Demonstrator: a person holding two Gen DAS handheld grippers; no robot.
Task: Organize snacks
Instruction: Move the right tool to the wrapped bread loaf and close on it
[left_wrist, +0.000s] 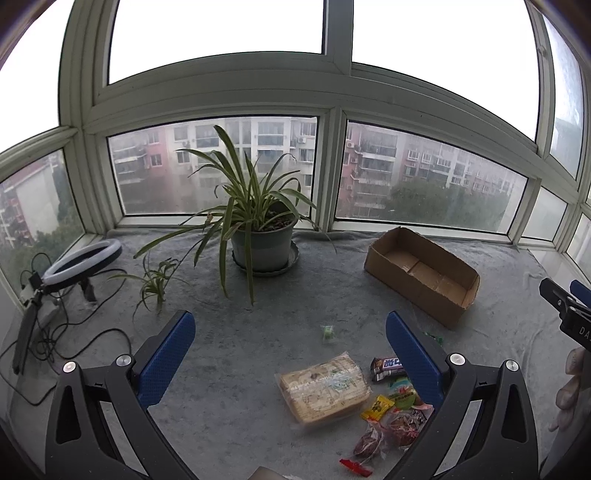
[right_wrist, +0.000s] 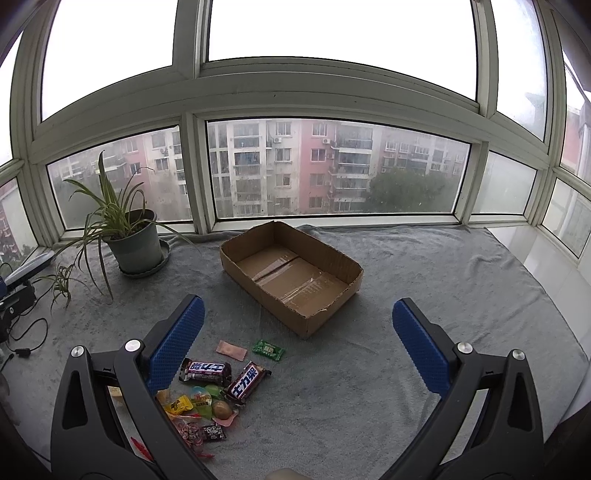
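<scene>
An empty cardboard box (right_wrist: 291, 275) sits on the grey cloth; it also shows at the right in the left wrist view (left_wrist: 421, 275). Loose snacks lie in front of it: two dark Snickers bars (right_wrist: 207, 371) (right_wrist: 246, 380), a green candy (right_wrist: 268, 349), a pink packet (right_wrist: 231, 350), yellow and red packets (right_wrist: 181, 404). In the left wrist view I see a large clear biscuit pack (left_wrist: 325, 387), a Snickers bar (left_wrist: 388, 367) and a small green candy (left_wrist: 327, 332). My left gripper (left_wrist: 291, 358) is open above the snacks. My right gripper (right_wrist: 299, 343) is open and empty, also seen at the right edge (left_wrist: 565, 306).
A potted spider plant (left_wrist: 262, 236) stands by the window, also in the right wrist view (right_wrist: 135, 245). A ring light (left_wrist: 81, 260) with cables (left_wrist: 55, 343) lies at the far left. Window frames close the back. A white sill (right_wrist: 546, 266) borders the cloth's right side.
</scene>
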